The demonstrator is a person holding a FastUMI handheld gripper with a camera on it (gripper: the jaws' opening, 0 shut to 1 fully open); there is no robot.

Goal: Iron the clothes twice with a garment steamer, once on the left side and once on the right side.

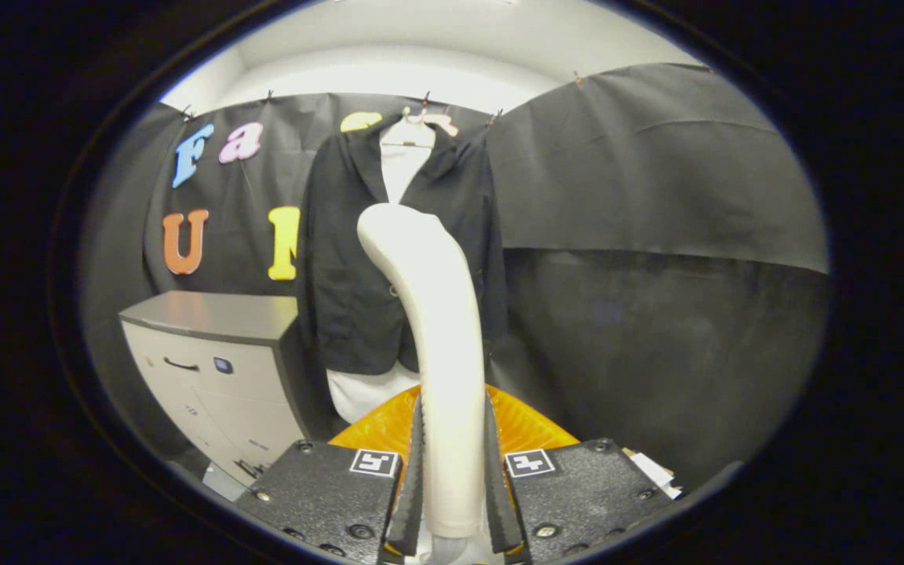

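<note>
Between the fingers of the gripper [452, 502] stands the steamer [440, 353], a pale curved handle that rises upright and bends left at its head; both fingers press on its sides, so the jaws are clenched on it. Just behind the fingers lies an orange ribbed base [526, 428]. Far ahead, beyond the steamer's head, a dark jacket [342, 259] over a white shirt [399, 174] hangs on a hanger [421, 122] against the black cloth wall [656, 196]. Left of the jacket stands a grey cabinet [216, 369] with a dark handle on its drawer front.
</note>
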